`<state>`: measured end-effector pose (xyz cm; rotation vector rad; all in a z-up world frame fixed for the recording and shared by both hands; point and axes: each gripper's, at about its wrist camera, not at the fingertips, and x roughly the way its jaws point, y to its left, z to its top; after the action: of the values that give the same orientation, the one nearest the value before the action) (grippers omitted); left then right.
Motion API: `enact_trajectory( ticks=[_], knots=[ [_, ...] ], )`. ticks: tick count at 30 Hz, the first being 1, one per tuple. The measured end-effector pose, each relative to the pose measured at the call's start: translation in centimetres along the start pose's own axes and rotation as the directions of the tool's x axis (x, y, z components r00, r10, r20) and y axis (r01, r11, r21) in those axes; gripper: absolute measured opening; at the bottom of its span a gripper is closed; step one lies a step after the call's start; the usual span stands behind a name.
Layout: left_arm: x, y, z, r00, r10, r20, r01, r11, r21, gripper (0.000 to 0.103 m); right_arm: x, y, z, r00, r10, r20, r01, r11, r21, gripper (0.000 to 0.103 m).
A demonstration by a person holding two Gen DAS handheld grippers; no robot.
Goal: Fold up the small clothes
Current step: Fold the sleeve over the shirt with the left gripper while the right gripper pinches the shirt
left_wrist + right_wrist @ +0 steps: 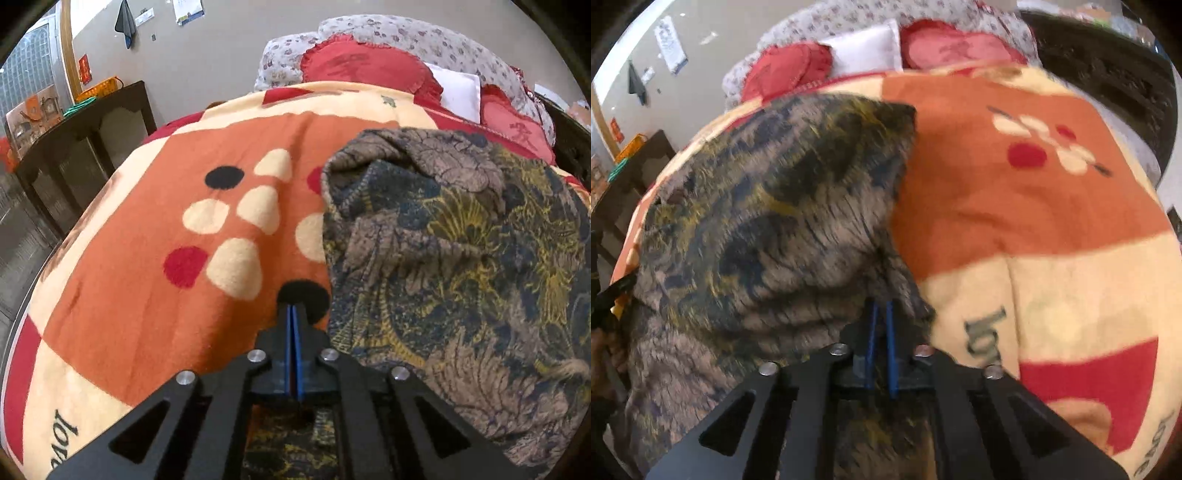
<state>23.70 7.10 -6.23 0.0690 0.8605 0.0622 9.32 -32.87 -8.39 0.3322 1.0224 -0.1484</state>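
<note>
A small brown, navy and yellow patterned garment lies crumpled on an orange and cream blanket. My left gripper is shut at the garment's left edge. Cloth runs beneath its fingers, and the tips stick out over a black dot on the blanket. In the right wrist view the same garment fills the left half, blurred. My right gripper is shut on a bunched fold at its near right edge, with creases running out from the pads. The left gripper shows at the garment's far left corner.
Red pillows and a white pillow lie against a floral quilt at the head of the bed. A dark wooden cabinet stands beside the bed's left edge, and dark carved furniture stands on the right. The blanket stretches right of the garment.
</note>
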Motion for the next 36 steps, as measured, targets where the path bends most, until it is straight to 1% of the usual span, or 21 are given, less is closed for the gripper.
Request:
enact_trajectory(
  ticks=[2, 3, 4, 6, 7, 8, 10, 12, 13, 14, 15, 17, 19, 20, 24, 26, 29, 31, 32, 34, 36],
  knots=[
    [-1.2, 1.0, 0.3, 0.999, 0.013, 0.037, -0.013, 1.000, -0.018, 0.005, -0.3, -0.9, -0.2, 0.999, 0.013, -0.036, -0.012, 1.000, 0.012, 0.000],
    [-2.8, 1.2, 0.5, 0.995, 0.028, 0.098, -0.024, 0.999, -0.040, 0.010, -0.6, -1.1, -0.1, 0.998, 0.016, -0.056, -0.015, 1.000, 0.025, 0.000],
    [-4.0, 1.3, 0.8, 0.990, 0.018, 0.139, -0.011, 0.999, -0.047, 0.022, -1.4, -1.0, 0.3, 0.998, 0.000, -0.070, 0.002, 1.000, 0.026, 0.000],
    [-5.9, 0.2, 1.1, 0.978, -0.033, 0.208, 0.037, 0.999, -0.013, 0.036, -3.2, -0.6, 1.2, 1.000, -0.024, -0.007, 0.024, 1.000, 0.014, 0.000],
    [-6.4, -1.1, 1.3, 0.972, -0.076, 0.223, 0.067, 0.997, 0.048, 0.037, -4.3, -0.1, 1.9, 0.999, -0.004, 0.042, 0.004, 1.000, 0.005, 0.000],
    [-6.3, -2.3, 1.4, 0.969, -0.103, 0.223, 0.082, 0.991, 0.105, 0.037, -5.5, 0.7, 2.8, 0.993, 0.055, 0.102, -0.054, 0.998, -0.011, 0.000],
    [-4.8, -4.6, 1.1, 0.978, -0.122, 0.170, 0.087, 0.976, 0.199, 0.035, -6.1, 2.4, 4.0, 0.981, 0.106, 0.161, -0.096, 0.993, -0.067, 0.000],
    [-1.3, -4.8, 0.3, 0.997, -0.035, 0.066, 0.020, 0.976, 0.215, 0.029, -4.9, 3.6, 5.0, 0.978, 0.120, 0.169, -0.101, 0.988, -0.116, 0.000],
    [0.0, -3.9, -0.1, 0.998, -0.047, 0.029, 0.041, 0.984, 0.176, 0.033, -3.8, 3.9, 5.4, 0.983, 0.103, 0.152, -0.085, 0.989, -0.119, 0.000],
    [-0.1, -2.8, 0.2, 0.996, -0.077, 0.038, 0.072, 0.991, 0.117, 0.037, -1.7, 3.7, 6.2, 0.992, 0.067, 0.109, -0.056, 0.993, -0.101, 0.000],
    [0.1, -1.9, 0.3, 0.997, -0.066, 0.029, 0.064, 0.996, 0.065, 0.049, -0.3, 3.4, 7.0, 0.995, 0.038, 0.092, -0.031, 0.996, -0.083, 0.000],
    [0.6, -0.4, 0.4, 0.994, -0.111, 0.008, 0.111, 0.994, -0.008, 0.056, 1.7, 1.9, 8.6, 0.993, -0.032, 0.111, 0.033, 0.999, -0.013, 0.000],
    [0.4, -0.6, 0.3, 0.995, -0.099, 0.009, 0.099, 0.995, -0.004, 0.059, 3.5, 0.2, 9.2, 0.991, -0.129, 0.032, 0.127, 0.991, 0.049, 0.000],
    [0.2, -1.0, 0.2, 0.997, -0.076, 0.015, 0.076, 0.997, 0.012, 0.060, 4.7, -0.8, 9.3, 0.992, -0.120, -0.032, 0.122, 0.990, 0.076, 0.000],
    [0.3, -1.1, 0.3, 0.998, -0.060, 0.014, 0.060, 0.998, -0.002, 0.067, 2.1, -1.6, 9.1, 0.995, -0.095, 0.018, 0.094, 0.994, 0.064, 0.000],
    [0.2, -1.0, 0.2, 0.998, -0.064, 0.015, 0.064, 0.998, -0.007, 0.067, -1.1, -1.5, 8.8, 0.989, -0.091, 0.113, 0.086, 0.995, 0.050, 0.000],
    [0.2, -0.9, 0.3, 0.998, -0.057, 0.017, 0.057, 0.998, -0.006, 0.068, -4.9, 0.9, 8.0, 0.973, 0.017, 0.228, -0.011, 1.000, -0.027, 0.002],
    [0.9, -0.8, 0.4, 0.999, -0.046, 0.016, 0.046, 0.999, -0.004, 0.071, -4.7, 3.5, 7.9, 0.971, 0.112, 0.211, -0.091, 0.990, -0.107, 0.006],
    [1.0, -0.9, 0.5, 0.999, -0.042, 0.016, 0.042, 0.999, -0.004, 0.071, -3.4, 4.7, 7.9, 0.976, 0.145, 0.163, -0.122, 0.982, -0.146, 0.007],
    [1.1, -1.0, 0.5, 0.999, -0.032, 0.017, 0.032, 0.999, -0.002, 0.073, 0.8, 6.4, 8.1, 0.997, 0.048, 0.066, -0.036, 0.984, -0.175, 0.007],
    [1.2, -0.9, 0.5, 0.999, -0.031, 0.016, 0.031, 0.999, -0.005, 0.074, 2.9, 5.5, 8.1, 0.998, 0.041, 0.056, -0.035, 0.993, -0.110, 0.000]
  ],
)
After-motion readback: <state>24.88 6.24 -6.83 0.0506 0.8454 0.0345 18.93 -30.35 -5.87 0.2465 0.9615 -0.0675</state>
